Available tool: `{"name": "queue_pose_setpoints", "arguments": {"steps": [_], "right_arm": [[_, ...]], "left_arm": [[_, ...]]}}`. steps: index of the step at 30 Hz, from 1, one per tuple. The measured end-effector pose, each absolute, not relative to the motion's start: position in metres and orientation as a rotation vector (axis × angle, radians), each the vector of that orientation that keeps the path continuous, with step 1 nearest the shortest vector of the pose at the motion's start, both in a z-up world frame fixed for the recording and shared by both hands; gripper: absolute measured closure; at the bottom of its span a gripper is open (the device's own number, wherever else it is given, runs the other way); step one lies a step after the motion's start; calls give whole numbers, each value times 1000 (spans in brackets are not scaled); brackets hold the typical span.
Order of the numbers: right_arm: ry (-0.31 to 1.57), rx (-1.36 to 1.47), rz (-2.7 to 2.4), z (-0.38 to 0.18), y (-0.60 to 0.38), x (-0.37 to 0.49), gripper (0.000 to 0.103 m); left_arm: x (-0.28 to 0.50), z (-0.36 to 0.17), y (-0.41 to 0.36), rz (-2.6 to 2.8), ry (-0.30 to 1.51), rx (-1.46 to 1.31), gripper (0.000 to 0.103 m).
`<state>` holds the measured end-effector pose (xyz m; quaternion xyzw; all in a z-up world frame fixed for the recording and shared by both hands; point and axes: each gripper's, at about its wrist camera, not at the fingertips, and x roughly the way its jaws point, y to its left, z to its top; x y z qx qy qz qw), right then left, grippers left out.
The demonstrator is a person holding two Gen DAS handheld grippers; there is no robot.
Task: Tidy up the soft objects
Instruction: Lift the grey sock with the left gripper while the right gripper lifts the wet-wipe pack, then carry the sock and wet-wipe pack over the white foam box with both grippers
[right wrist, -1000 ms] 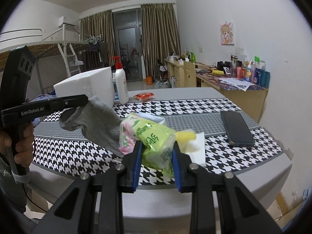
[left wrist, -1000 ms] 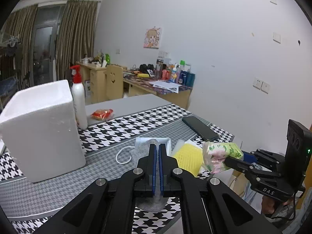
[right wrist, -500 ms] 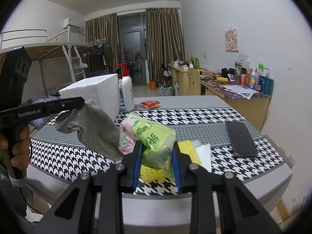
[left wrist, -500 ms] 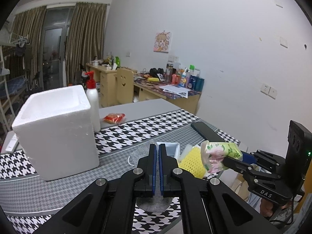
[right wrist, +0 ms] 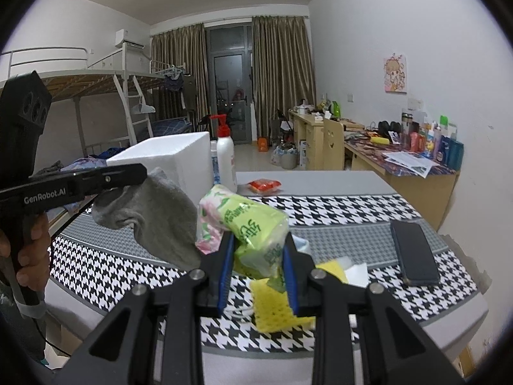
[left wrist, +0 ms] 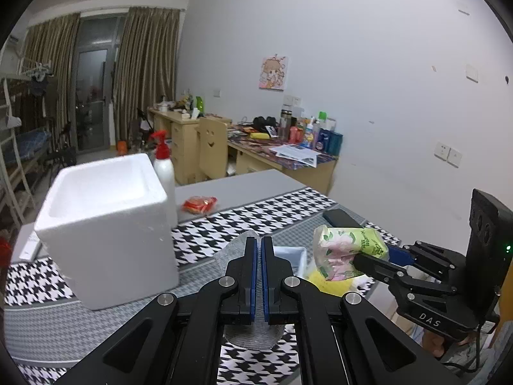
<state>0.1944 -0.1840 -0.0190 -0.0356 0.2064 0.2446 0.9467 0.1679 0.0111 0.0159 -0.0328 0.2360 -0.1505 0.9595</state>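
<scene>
Nearest the right wrist camera, the right gripper (right wrist: 256, 276) has its blue-lined fingers (right wrist: 224, 276) clamped on a green-and-pink tissue pack (right wrist: 247, 224), which is squeezed between them and lifted above the worktop (right wrist: 336, 221); in the left wrist view the same pack (left wrist: 348, 252) juts from the tips of the right gripper (left wrist: 368, 263). The left gripper (left wrist: 259, 282) shows its fingers (left wrist: 251, 279) drawn almost together, only a narrow slit between the blue pads, pinching a grey sock (right wrist: 154, 218) that hangs limp from the fingertips, clear of the worktop, just left of the tissue pack; in the left wrist view only a little of the sock (left wrist: 253, 335) shows below the fingers. Beneath both grippers, on the houndstooth cloth, lie a yellow sponge (right wrist: 275, 311) and, touching it, a white sheet (right wrist: 356, 272). A small pale tray (left wrist: 295, 255) sits just beyond the left fingers; its contents cannot be made out. To the right lies a black phone (right wrist: 413, 250), flat on the cloth. Farther back and to the left stands an open white foam box (left wrist: 105, 224); what can be seen of its interior is bare white foam. Just behind it stands a white bottle with a red pump (left wrist: 164, 166), and beside that lies a red snack packet (left wrist: 199, 204).
</scene>
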Motion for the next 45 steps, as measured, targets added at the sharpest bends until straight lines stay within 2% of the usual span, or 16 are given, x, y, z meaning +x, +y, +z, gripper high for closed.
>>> {"name": "queue_pose_setpoints", "arguments": {"steps": [45], "right_arm": [[331,-114,513,49,-138,240,70]], "left_arm": [[223,99,40,-56,354,4,101]]}}
